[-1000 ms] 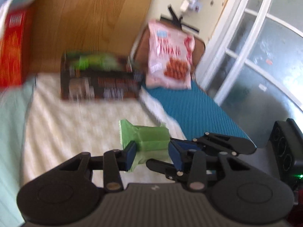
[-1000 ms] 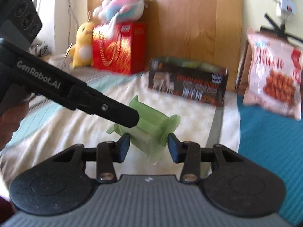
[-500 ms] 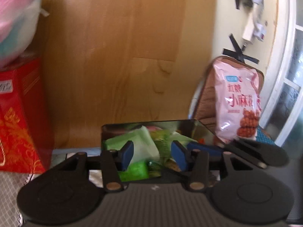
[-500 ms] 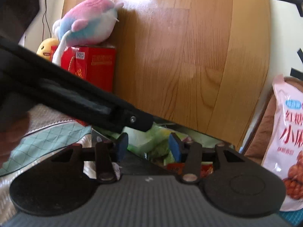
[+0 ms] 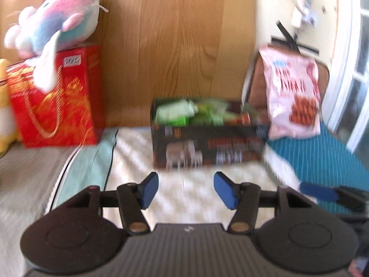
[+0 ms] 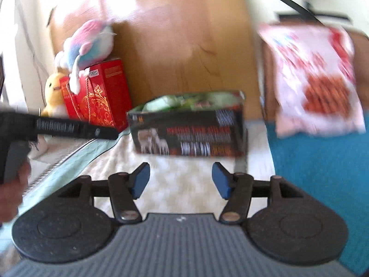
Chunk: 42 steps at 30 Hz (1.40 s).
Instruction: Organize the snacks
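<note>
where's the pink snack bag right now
The pink snack bag leans upright against a brown cushion, at the right of both views, just right of the dark snack box.

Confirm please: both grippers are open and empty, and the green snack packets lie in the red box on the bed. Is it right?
Not quite. The green snack packets lie in the dark box, not the red box; the left wrist view shows this. Both the left gripper and right gripper are indeed open and empty.

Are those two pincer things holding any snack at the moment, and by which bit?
Nothing is held. The left gripper and the right gripper are both open and empty; green snack packets lie in the dark box.
</note>
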{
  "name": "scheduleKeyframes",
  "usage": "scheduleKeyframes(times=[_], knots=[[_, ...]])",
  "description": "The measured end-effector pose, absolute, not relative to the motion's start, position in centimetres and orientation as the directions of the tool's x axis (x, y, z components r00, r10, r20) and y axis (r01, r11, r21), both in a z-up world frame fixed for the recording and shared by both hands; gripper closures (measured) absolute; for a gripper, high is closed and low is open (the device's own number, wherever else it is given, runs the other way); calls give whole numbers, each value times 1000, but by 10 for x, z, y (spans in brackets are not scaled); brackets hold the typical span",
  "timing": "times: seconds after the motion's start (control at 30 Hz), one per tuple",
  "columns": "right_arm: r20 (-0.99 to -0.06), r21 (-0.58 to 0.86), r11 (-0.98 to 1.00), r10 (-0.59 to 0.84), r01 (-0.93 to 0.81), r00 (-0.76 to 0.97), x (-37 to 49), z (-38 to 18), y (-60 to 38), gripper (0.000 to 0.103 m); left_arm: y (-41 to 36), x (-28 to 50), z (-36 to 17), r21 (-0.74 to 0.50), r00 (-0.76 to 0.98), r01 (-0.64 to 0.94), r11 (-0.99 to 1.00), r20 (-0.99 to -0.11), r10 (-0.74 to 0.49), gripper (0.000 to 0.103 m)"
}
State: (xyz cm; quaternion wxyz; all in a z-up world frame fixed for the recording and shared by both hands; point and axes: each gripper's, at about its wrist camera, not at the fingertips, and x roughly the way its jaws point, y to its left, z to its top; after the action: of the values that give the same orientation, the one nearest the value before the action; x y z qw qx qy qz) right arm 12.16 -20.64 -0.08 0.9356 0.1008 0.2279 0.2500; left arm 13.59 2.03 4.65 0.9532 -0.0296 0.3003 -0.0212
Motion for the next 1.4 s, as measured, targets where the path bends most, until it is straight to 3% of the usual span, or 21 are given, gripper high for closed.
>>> scheduleKeyframes(times=[0.13,0.23,0.4,0.57,0.7,1.4], knots=[[-370,454,840,480,-296,795,85,-15,-226,25,1,99,27,-44,788,-11,999,-616,-18,32],[-418,450,853,464,-266,781,71,-22,-221,25,-6,76,15,-50,764,-38,998,-645,-3,31],[-407,447,848,476,-284,779,44,-22,-219,23,-11,43,1,-27,757,-97,995,-651,56,21],[-403,453,837,498,-305,768,26,-23,-218,22,-14,23,1,-10,761,-123,992,-643,88,17],[-402,465,827,516,-317,756,17,-24,-217,22,-17,11,6,12,780,-142,990,-614,119,4],[-380,479,822,511,-309,771,-3,-20,-226,17,-32,-16,15,104,814,-176,979,-543,204,0]])
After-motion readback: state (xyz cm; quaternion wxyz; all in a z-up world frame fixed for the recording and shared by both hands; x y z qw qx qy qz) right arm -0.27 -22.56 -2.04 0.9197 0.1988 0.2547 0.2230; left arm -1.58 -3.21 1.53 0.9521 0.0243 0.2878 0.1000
